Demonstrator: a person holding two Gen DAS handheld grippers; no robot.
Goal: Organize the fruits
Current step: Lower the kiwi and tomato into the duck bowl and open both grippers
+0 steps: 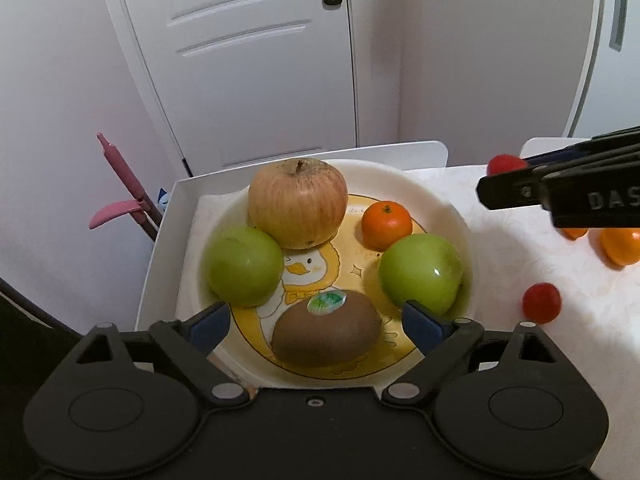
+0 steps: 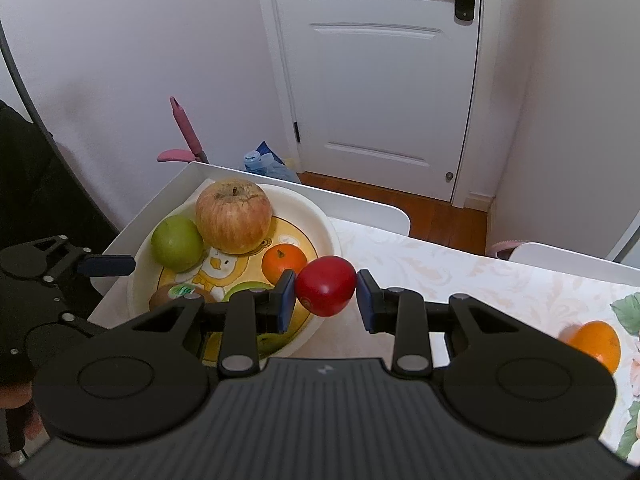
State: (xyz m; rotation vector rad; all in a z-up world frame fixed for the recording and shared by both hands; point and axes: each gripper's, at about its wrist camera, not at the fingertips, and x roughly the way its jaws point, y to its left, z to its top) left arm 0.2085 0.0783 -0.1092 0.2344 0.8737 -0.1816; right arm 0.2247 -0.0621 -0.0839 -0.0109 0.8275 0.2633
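1. On the plate (image 1: 460, 216) lie five fruits already: a red apple (image 1: 298, 204), two green apples (image 1: 244, 266), a tangerine (image 1: 386, 220) and a kiwi (image 1: 326, 330).
2. Over the plate's near side, the left gripper (image 1: 316, 320) stands spread and empty.
3. Beside the plate's rim, the right gripper (image 2: 326, 294) pinches a tomato (image 2: 326, 286), not yet placed.
4. Right of the plate, another tomato (image 1: 541, 303) and an orange (image 2: 596, 342) wait.

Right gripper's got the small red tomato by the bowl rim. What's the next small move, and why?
Probably carry the small red tomato, clamped in the right gripper, forward over the white duck-print bowl toward the bare patch near the small orange mandarin; the open left gripper has let the brown kiwi go.
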